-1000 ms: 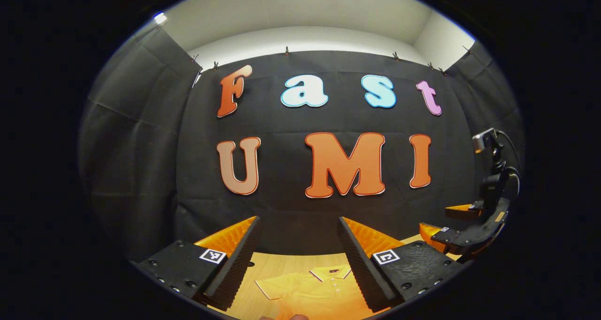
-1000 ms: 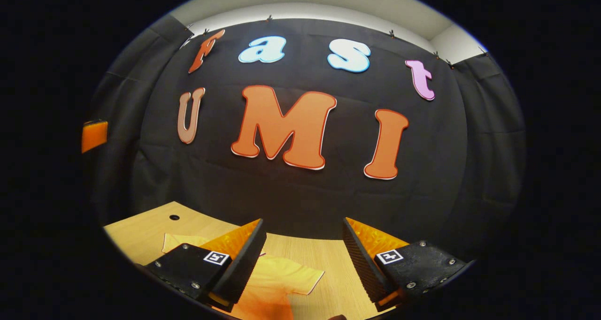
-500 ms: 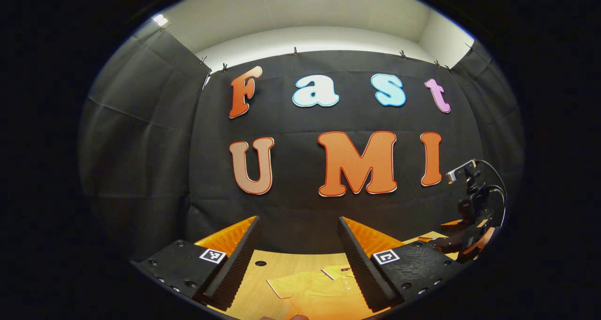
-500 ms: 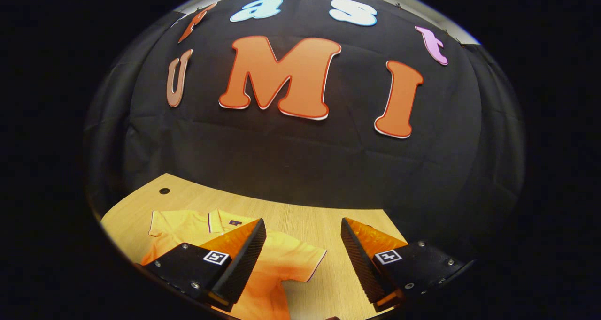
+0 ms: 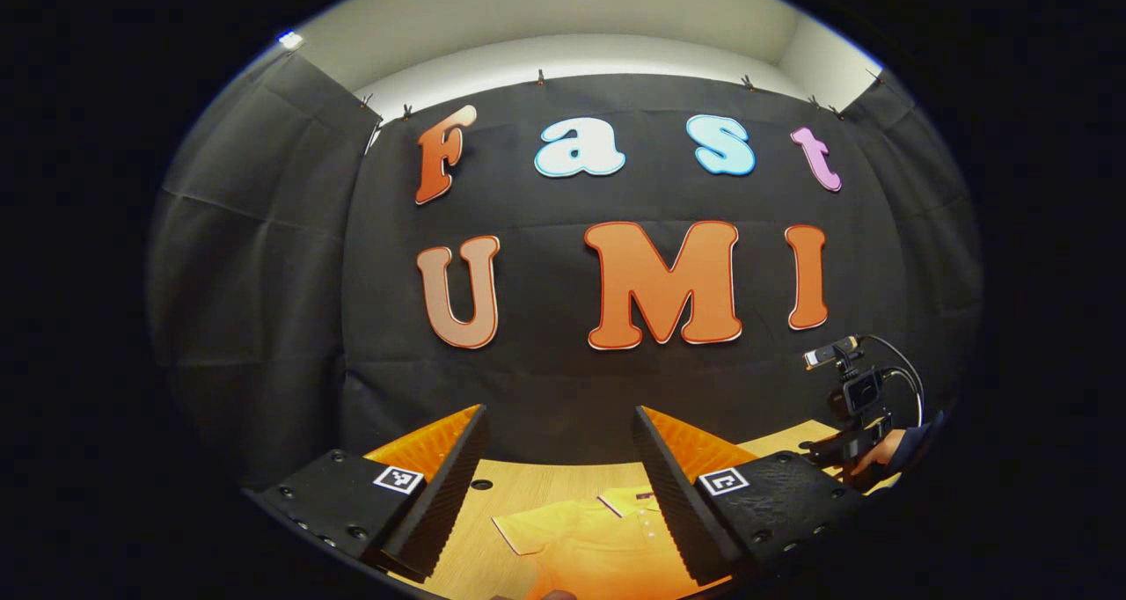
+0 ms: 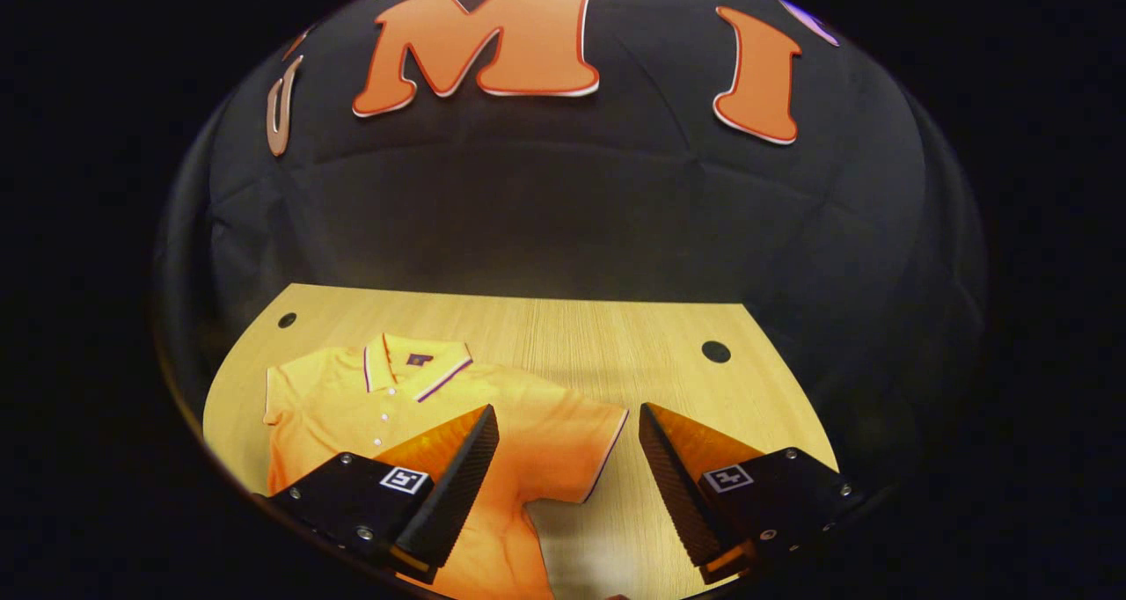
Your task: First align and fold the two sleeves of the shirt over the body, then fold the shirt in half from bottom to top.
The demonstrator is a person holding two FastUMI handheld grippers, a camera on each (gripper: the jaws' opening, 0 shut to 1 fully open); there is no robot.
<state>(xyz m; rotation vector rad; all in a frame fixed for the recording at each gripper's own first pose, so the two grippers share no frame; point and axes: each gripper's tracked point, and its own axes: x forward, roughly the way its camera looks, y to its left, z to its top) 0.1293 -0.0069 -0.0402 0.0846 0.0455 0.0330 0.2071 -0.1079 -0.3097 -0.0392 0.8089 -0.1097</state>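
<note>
Both my grippers, right [image 6: 567,486] and left [image 5: 557,486], gape empty; I should pinch the shirt's [image 6: 528,424] sleeve [image 6: 585,446] at its hem.

I see an orange short-sleeved polo shirt with a dark-trimmed collar [image 6: 422,406] [image 5: 589,543] lying flat and face up on the table, collar toward the far wall, buttons showing, both sleeves spread out unfolded.

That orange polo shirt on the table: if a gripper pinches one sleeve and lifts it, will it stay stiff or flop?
The orange polo shirt lies flat and thin on the wooden table, so it would probably flop and drape. It looks light. Its sleeve should fold over easily.
</note>
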